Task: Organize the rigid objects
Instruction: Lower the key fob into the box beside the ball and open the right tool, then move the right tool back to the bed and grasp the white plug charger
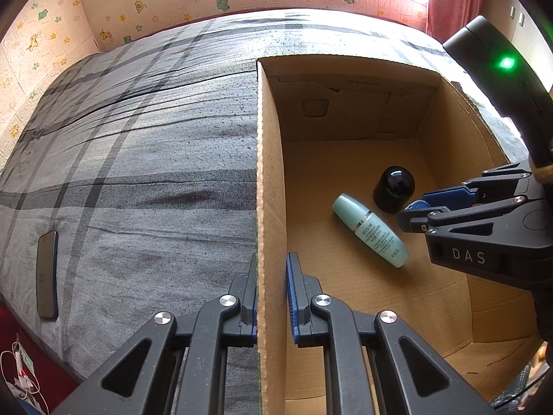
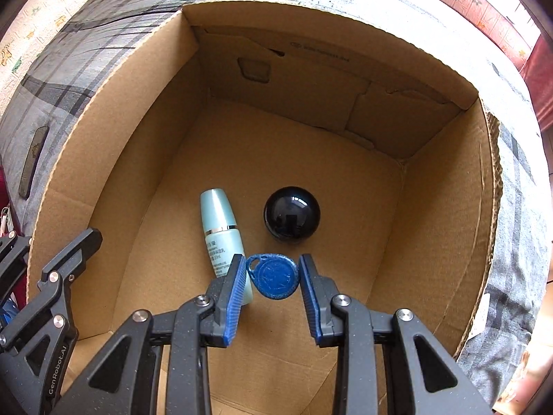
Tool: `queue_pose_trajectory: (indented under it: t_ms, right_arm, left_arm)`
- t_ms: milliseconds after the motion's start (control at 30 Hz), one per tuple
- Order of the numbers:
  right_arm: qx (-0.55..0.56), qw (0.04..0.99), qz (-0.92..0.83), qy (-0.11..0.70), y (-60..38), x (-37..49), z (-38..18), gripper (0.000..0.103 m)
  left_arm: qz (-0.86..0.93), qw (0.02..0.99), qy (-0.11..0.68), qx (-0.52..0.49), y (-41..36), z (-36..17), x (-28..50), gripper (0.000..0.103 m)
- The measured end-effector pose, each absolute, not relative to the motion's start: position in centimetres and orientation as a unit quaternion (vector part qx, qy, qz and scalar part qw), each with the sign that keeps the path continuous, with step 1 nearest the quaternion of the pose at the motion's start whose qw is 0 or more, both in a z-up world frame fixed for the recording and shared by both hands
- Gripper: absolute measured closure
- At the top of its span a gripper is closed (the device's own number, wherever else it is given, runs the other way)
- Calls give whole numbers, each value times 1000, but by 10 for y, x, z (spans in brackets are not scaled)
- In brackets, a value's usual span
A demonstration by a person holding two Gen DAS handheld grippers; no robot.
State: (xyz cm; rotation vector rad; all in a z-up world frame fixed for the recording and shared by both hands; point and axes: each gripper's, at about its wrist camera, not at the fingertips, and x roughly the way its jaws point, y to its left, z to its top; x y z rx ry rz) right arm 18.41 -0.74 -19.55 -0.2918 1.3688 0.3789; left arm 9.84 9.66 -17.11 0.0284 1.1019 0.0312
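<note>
Blue key fob [image 2: 274, 277] pinched flat between the jaws of the right gripper [image 2: 273, 278], held low inside the cardboard box [image 2: 103, 159], seemingly just above its floor. Just ahead of those jaws: a pale green cosmetic bottle [image 2: 217, 221] lying on its side to the left, a glossy black domed cap [image 2: 292, 214] to the right. Left gripper [image 1: 273, 297] clamped narrow on the box's side wall, steadying it. Beyond the box, a grey plaid bedspread [image 1: 138, 138] with a phone [image 1: 46, 273] lying on it. Step in hand, by the look of it: placing the fob. Next: widen the jaws to release, then lift clear without nudging the bottle.
</note>
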Motion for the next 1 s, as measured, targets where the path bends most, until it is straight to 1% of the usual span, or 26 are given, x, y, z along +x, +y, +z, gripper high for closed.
queue_pose_trajectory:
  t_ms: [100,167,267,600,667,1000]
  right_arm:
    - [-126,751,173,624,-11,184,-192,68]
    - [-120,753,176,622,-11,184,-189,60]
    - [-116,756,179,619,-11,183,-183,58]
    - [-111,773,187,596,-11,171,-154,58]
    - [-108,776,188,592,-12,169,-150,56]
    - [-101,792,187,572,-25,156,-127,52]
  left_arm:
    - [15,852,524,15,96,-171,98,90]
    - [15,852,524,15,96,-172,98,90]
    - [15,852,524,15,96,-172,98,90]
    - [16,851,524,15,96,-171,98,90]
    - [16,851,524,16,96,-171,98,90]
    - [17,851,525,15,96,-171,99,90]
